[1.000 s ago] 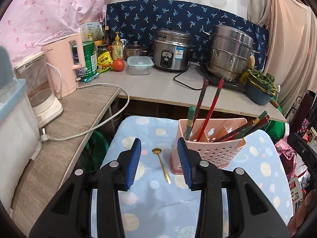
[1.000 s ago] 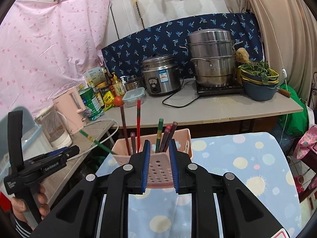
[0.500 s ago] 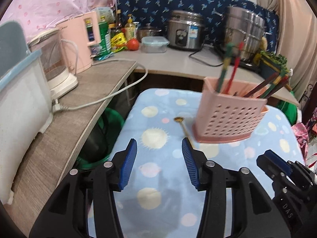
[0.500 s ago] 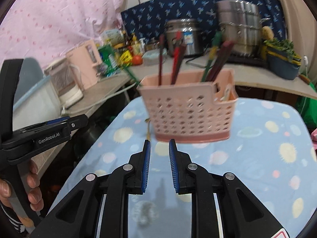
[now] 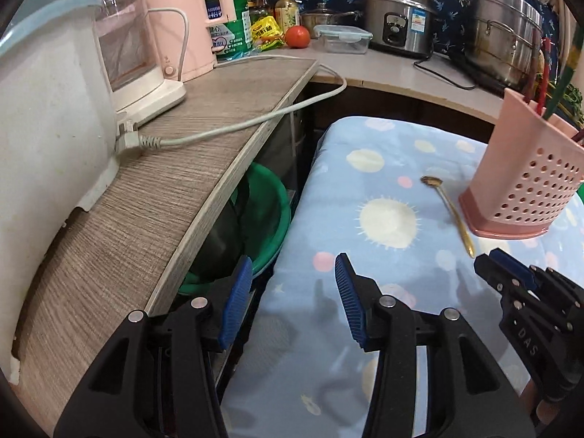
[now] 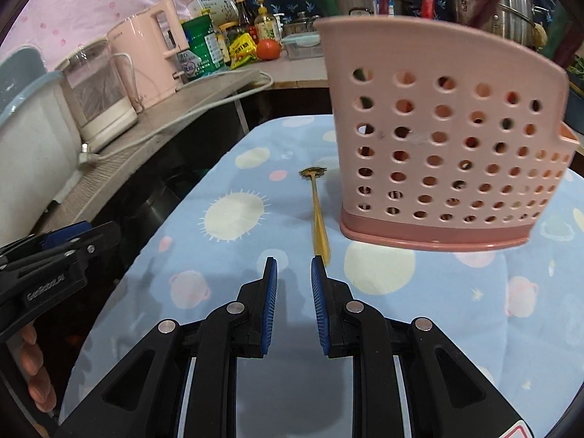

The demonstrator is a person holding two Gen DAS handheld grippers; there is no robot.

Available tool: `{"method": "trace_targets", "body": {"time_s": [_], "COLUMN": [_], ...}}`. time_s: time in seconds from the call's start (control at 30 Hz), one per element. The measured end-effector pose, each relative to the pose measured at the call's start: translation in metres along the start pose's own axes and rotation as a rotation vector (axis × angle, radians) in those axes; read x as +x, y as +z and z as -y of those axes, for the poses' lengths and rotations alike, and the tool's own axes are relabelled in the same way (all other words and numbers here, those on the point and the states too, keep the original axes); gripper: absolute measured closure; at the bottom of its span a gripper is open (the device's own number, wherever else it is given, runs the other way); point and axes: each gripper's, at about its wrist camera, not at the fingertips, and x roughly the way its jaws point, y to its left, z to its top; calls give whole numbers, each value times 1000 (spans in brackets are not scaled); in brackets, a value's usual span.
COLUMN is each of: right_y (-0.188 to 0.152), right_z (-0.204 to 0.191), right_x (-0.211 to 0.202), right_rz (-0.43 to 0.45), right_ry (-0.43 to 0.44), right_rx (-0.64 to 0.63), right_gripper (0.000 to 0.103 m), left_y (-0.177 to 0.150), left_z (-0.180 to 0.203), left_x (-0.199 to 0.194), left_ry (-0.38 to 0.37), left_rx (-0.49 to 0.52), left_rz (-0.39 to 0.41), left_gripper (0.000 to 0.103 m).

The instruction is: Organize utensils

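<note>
My right claw (image 6: 294, 277) sits nearest, low over the blue patterned bench cover (image 6: 401, 328), pads parted by a narrow gap and holding nothing. Just past its right pad tip lies the handle end of the gold spoon (image 6: 318, 215). My left claw (image 5: 294, 292) is spread wide, also empty, hanging over the left edge of the cover, with the green basin (image 5: 270, 219) below it under the bench.

The spoon lies flat on the cover, handle toward me, bowl (image 6: 312, 172) at the far end. It is the one utensil I see outside the pink perforated utensil holder (image 6: 438, 138), lying just left of the holder's base. I can't tell if the two touch. Chopsticks (image 5: 544, 73) stand in the holder already, red and green ones leaning at the rim.

The step, as I judge it, is to pick up the spoon with the right claw. To do it well:
- shift slightly right so the handle sits centred between the pads
- open a little wider first
- come down flat to the cover, since the handle is thin and low
- close near the handle end, away from the holder wall
- keep the left claw out of the way

Farther back, on the wood-grain bench (image 5: 146, 200), stand the pink kettle (image 5: 182, 18) and a glass jug appliance (image 5: 135, 47).
</note>
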Motion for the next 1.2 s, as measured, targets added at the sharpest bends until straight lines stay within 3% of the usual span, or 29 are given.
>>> {"method": "trace_targets", "body": {"time_s": [0.4, 0.5, 0.67, 0.87, 1.1, 1.2], "right_y": [13, 13, 7, -10, -20, -17], "right_z": [14, 11, 12, 8, 14, 22], "right_x": [34, 36, 29, -13, -87, -118], "right_rz": [-67, -71, -77, -47, 49, 96], "right_ry": [-58, -83, -75, -38, -25, -32], "right_rx": [39, 23, 21, 42, 86, 101], "right_gripper": [83, 92, 92, 92, 94, 101], "left_y": [2, 2, 0, -4, -8, -8], "left_z": [-3, -1, 4, 16, 39, 50], "left_x": [22, 21, 12, -12, -52, -69], "left_ry": [-48, -57, -61, -77, -121, -149], "left_rx": [-13, -16, -8, 2, 13, 10], "left_rz": [-12, -15, -9, 10, 51, 58], "left_gripper": [58, 58, 58, 58, 58, 58]}}
